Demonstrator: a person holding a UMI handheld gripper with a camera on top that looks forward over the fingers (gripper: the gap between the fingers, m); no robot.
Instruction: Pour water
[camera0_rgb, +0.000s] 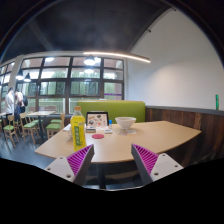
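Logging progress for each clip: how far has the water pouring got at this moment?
Nothing looks done yet. The gripper is open and empty, its fingers well short of the table. The bottle stands upright on the table, untouched, and the bowl sits apart from it, further along. Whether the bowl holds any water cannot be seen. Still left: reach the bottle, grasp it, carry it over and pour.

hand-held gripper (113, 160), pale fingers, ridged magenta pads (80, 157)

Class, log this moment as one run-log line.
gripper: open, empty | bottle: upright on table, beyond fingers | bowl: on table | pour: not begun
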